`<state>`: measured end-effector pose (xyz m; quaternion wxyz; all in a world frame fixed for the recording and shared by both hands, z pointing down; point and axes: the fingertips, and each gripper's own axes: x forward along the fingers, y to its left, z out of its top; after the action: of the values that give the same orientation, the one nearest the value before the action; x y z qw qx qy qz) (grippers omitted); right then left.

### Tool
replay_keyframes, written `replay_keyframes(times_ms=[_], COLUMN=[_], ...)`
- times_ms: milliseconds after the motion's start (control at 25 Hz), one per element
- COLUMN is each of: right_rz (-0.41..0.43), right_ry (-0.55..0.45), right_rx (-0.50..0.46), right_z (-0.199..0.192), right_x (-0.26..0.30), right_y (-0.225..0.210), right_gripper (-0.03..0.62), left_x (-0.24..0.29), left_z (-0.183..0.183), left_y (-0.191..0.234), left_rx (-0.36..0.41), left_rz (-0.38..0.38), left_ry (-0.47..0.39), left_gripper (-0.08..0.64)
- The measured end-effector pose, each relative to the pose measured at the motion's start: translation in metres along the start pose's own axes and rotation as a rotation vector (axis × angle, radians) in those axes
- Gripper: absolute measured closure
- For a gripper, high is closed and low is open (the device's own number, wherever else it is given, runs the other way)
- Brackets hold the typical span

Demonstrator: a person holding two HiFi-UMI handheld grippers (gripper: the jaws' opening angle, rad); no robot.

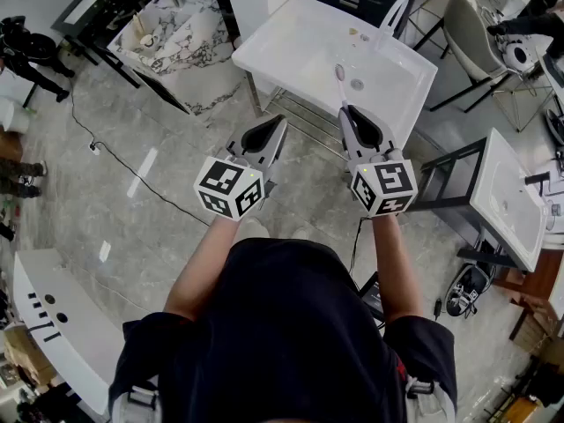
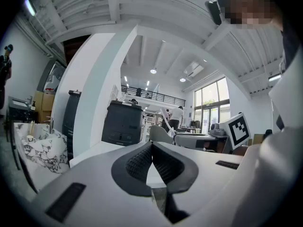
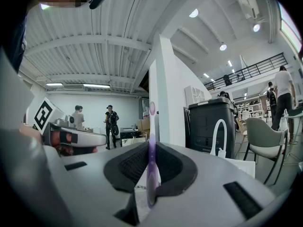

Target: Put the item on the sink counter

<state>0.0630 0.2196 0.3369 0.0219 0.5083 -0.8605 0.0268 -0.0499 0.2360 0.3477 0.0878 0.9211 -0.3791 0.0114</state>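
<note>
— Over the sink counter (image 1: 295, 51), what is held?
— A toothbrush (image 3: 151, 126) is clamped upright in the right gripper (image 3: 151, 148), near the counter's faucet (image 1: 392, 14).
— The left gripper (image 2: 152, 146)?
— Closed on nothing, beside the counter's front edge.

Head view: looks forward and steeply down over a dark-shirted torso, from well above the left gripper (image 1: 275, 129) and right gripper (image 1: 348, 115), onto the white sink counter (image 1: 300, 51) and the floor around it.

Left gripper view: sits low and close behind its own jaws and faces level along them, over the counter edge toward a black cabinet (image 2: 122, 124).

Right gripper view: sits just as low and close, facing the same cabinet and an arched faucet (image 3: 218, 136).

Shared by all three: counter and cabinet. At each gripper view's edge: the other gripper's marker cube (image 2: 239, 129).
</note>
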Motion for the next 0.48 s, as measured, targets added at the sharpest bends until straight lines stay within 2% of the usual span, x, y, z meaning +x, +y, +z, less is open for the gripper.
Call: replay_keyframes(times_ms=[480], right_rz=[0.005], right_ry=[0.009], right_rx=[0.025], right_z=[-0.0049], right_x=[-0.0048], right_y=[0.0001], right_gripper=[0.529], left_x=[0.0014], left_z=[-0.0021], left_y=[-0.0039], left_rx=[-0.013], left_rz=[0.0], left_ry=[0.003], left_gripper=[0.549])
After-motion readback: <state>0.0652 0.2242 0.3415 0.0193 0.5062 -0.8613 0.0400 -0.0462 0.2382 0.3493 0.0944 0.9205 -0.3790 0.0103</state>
